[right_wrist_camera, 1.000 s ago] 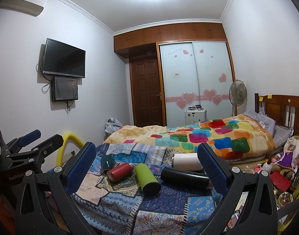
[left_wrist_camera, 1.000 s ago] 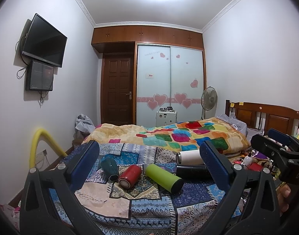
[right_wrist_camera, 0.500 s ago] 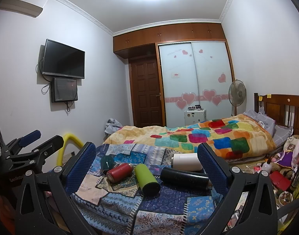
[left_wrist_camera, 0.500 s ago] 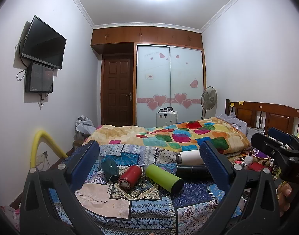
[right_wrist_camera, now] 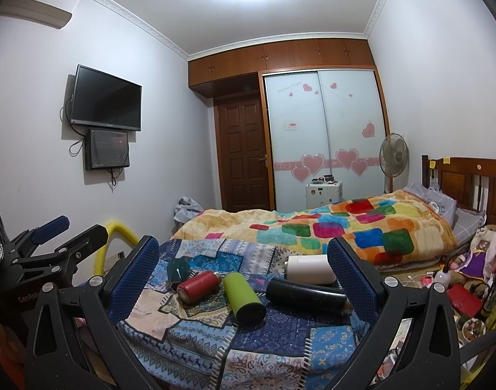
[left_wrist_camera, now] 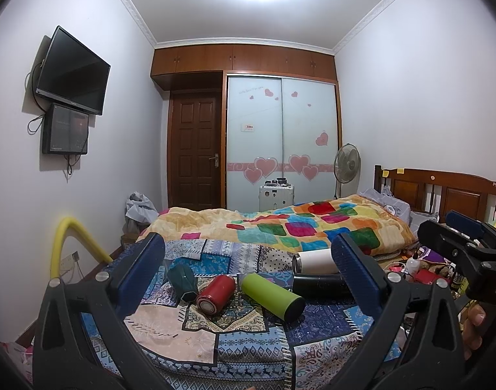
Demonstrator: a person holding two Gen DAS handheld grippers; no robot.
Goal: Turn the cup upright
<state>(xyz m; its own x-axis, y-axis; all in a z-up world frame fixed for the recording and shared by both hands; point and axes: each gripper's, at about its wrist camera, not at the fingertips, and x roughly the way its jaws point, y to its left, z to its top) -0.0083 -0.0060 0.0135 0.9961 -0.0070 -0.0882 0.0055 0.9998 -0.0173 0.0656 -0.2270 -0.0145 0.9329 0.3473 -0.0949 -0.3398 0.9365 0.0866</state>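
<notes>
Left wrist view: left gripper point(left_wrist_camera: 248, 273) hovers short of the patchwork blue quilt point(left_wrist_camera: 235, 334); fingers spread wide, holding nothing.
Right wrist view: right gripper point(right_wrist_camera: 243, 268) likewise back from the quilt; fingers wide apart, empty.
Cups: five lie on their sides in a loose row — dark green faceted cup point(left_wrist_camera: 182, 278), red cylindrical flask point(left_wrist_camera: 215, 292), lime-green tumbler with black end point(left_wrist_camera: 271, 295), long black flask point(right_wrist_camera: 308, 295), white tumbler point(right_wrist_camera: 309, 269) just behind it.
Contact: red flask touches the faceted cup; lime tumbler just beside the red; black and white nearly touching.
Step, as judged: approach and pick one cup; none upright yet.
Grip advice: close across the body near mid-length, lift clear, then rotate base-down.
Risk: soft quilt gives poor footing; round bodies may roll and nudge neighbours.
Easiest target, probably: lime tumbler, most exposed.
</notes>
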